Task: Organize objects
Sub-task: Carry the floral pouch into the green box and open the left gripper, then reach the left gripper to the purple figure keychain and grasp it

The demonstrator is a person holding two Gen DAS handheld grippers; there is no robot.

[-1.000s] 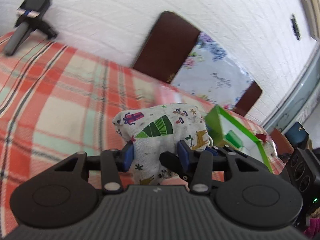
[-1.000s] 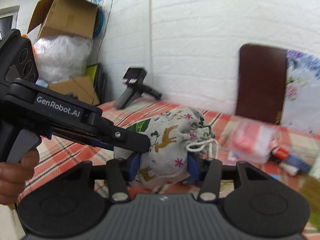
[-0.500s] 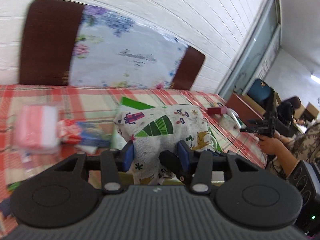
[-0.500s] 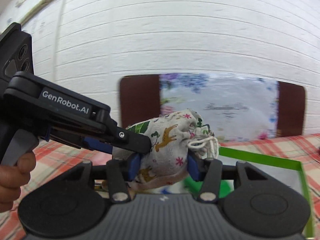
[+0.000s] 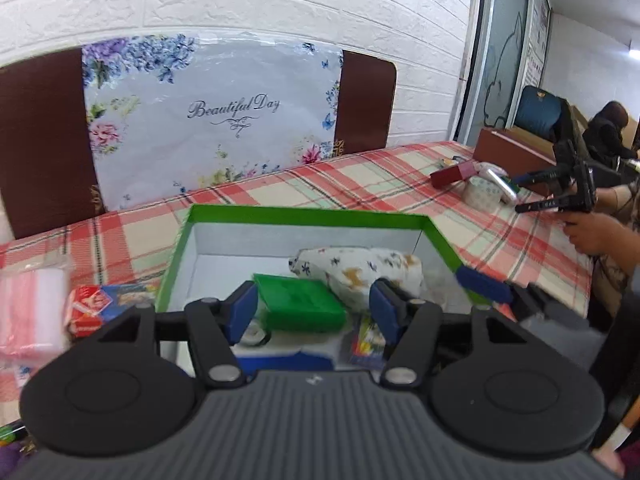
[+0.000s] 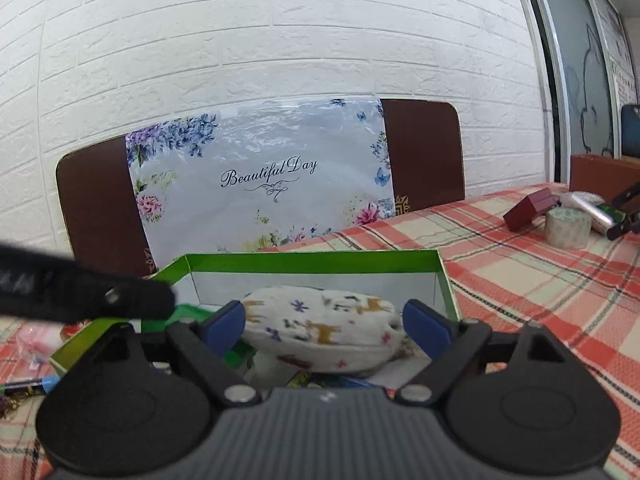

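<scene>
A printed cloth drawstring pouch lies on its side inside a green-rimmed white box; it also shows in the right wrist view. A green flat case lies in the box beside it. My left gripper is open over the box's near side, holding nothing. My right gripper is open with the pouch lying between and beyond its pads, which stand apart from it. The box rim shows in the right wrist view, and the left gripper's finger crosses there at the left.
A plaid cloth covers the table. A floral "Beautiful Day" mat leans on the brick wall. A pink packet and small cartons lie left of the box. A tape roll and red box lie at the right near another person's hand.
Both grippers carried the pouch to the right over the green box, then opened. The pouch now lies in the box.
</scene>
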